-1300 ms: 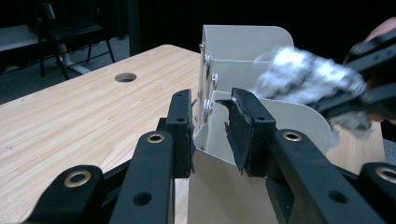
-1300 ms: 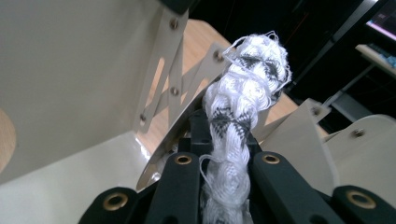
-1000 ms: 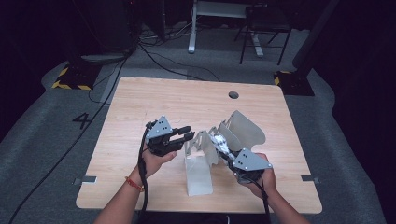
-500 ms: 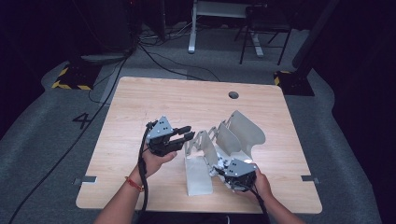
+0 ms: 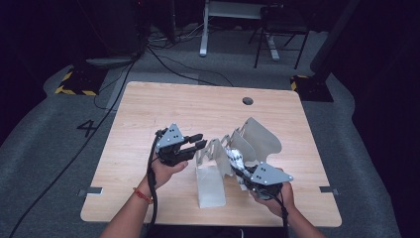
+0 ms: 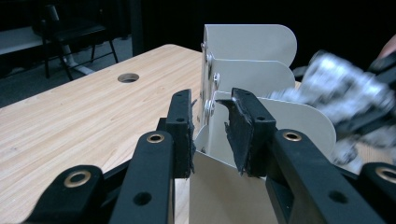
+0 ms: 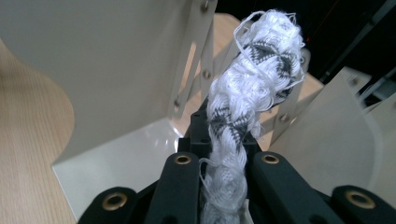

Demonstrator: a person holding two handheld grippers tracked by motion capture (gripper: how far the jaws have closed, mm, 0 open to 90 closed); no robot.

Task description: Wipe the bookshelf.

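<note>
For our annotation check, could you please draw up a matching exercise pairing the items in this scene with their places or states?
Things:
1. white and grey braided cloth
2. pale metal accordion file rack
3. round hole in the light wooden table
4. left gripper

States:
A. standing on the table between both hands
B. clamped in the right gripper
C. jaws either side of a rack panel edge
D. far side, beyond the rack

Pairs: 1-B, 2-A, 3-D, 4-C

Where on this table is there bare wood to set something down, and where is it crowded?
Bare: the table from the far edge and cable hole down to the folding divider rack, plus the left strip. Crowded: near middle, where left gripper, rack and right gripper holding white woven cloth meet.
</note>
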